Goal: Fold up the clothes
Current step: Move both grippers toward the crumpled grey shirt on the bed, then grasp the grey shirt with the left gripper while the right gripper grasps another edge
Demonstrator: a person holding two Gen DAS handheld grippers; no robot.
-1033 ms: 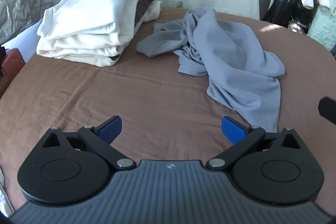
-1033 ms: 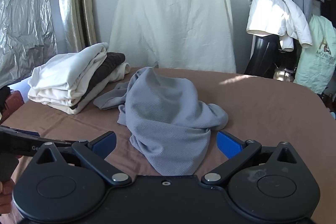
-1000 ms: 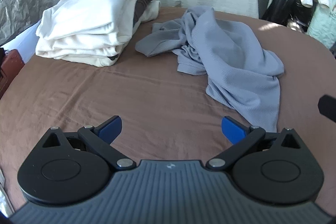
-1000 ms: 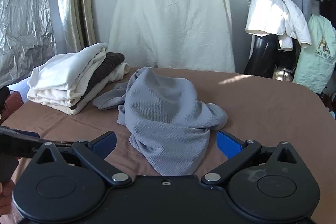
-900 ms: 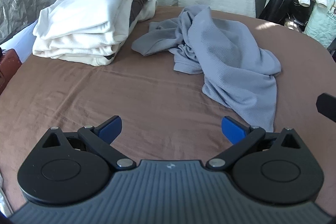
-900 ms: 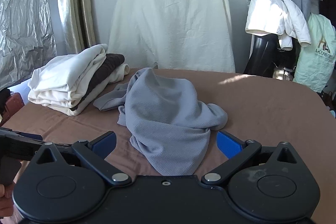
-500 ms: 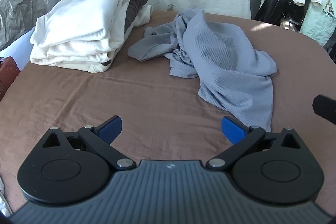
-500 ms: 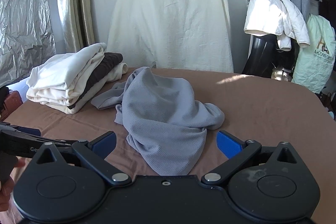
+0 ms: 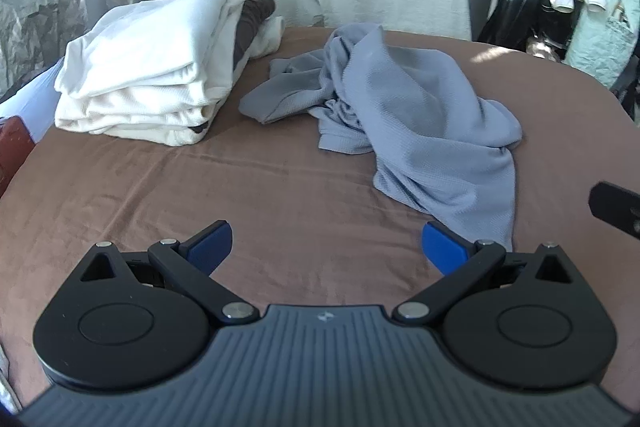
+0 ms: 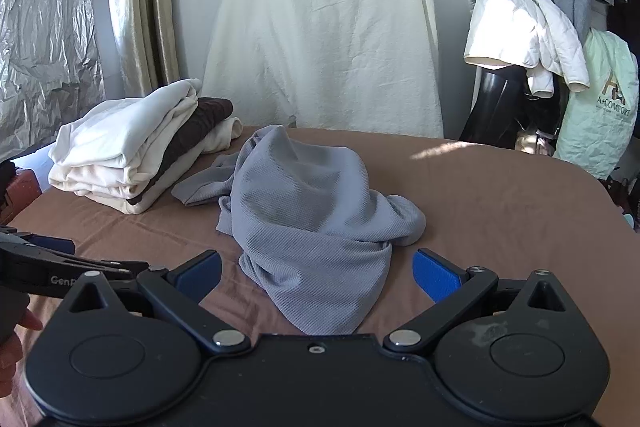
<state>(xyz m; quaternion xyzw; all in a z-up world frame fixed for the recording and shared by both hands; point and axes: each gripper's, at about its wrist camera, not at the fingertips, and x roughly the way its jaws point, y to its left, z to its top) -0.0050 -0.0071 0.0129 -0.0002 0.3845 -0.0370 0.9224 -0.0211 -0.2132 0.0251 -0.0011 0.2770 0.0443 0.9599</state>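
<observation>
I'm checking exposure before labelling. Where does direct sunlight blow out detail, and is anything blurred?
Right wrist view: the white jacket is overexposed and a sun patch lies on the brown sheet. Left wrist view: the same patch; both are sharp with fisheye bending.

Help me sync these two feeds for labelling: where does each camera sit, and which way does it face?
Left wrist: on the open left gripper, facing across the brown bed at the grey garment; the other gripper's tip shows far right.
Right wrist: on the open right gripper, directly before the garment; the person's fingers show at lower left.
Shared: the garment and folded stack.
</observation>
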